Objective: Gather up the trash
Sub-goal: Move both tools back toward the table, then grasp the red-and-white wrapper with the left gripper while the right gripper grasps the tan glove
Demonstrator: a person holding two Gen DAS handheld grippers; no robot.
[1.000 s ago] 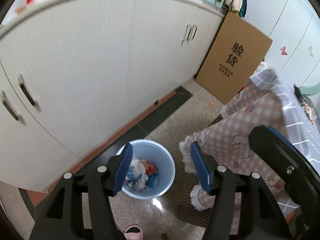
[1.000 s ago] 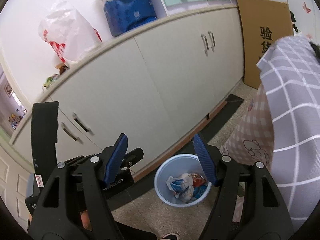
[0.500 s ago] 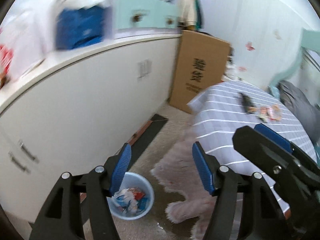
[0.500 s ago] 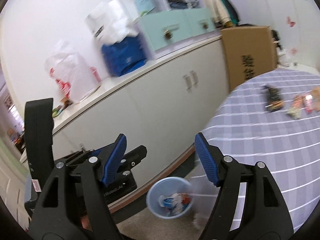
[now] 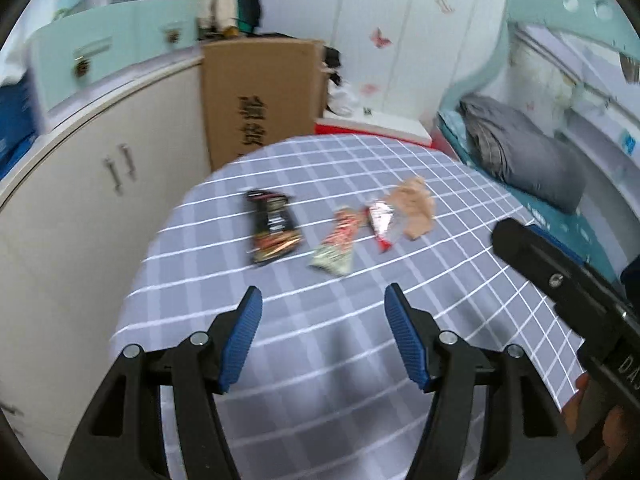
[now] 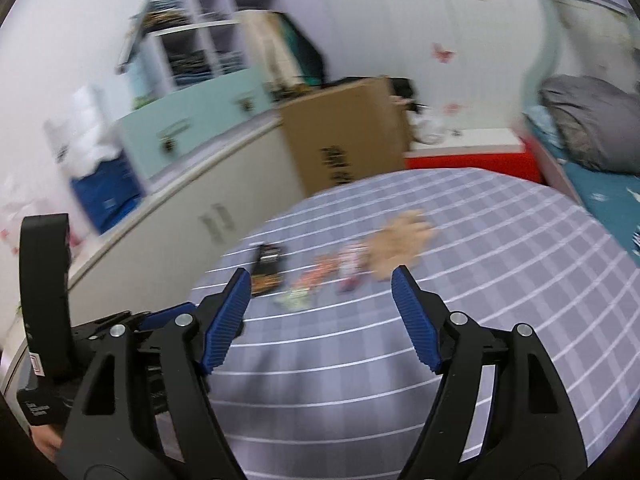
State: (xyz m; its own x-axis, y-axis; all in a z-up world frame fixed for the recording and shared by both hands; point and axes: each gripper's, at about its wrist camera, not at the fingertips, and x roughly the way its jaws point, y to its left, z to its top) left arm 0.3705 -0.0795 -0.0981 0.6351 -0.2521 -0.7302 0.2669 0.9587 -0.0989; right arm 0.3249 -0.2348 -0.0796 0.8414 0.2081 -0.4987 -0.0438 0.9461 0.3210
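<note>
Four wrappers: black packet [image 5: 273, 229], green-red [image 5: 335, 245], red-white [image 5: 381, 220], tan [image 5: 414, 206], print blurred.
Tabletop [image 5: 320, 360]: grey check.
Left gripper [image 5: 323, 302]: agape, empty.
Right gripper [image 6: 321, 286]: agape, empty.
Cardboard box [image 5: 260, 92], 11 o'clock: Chinese lettering.

big brown cardboard box [image 5: 260, 104] with two black Chinese signs, too blurry to read, white letters "DA" on the black part at the right edge, black snack wrapper [image 5: 274, 228] print too blurry

both wrist views face down-forward, sharing the checked table [image 5: 320, 360].
</note>
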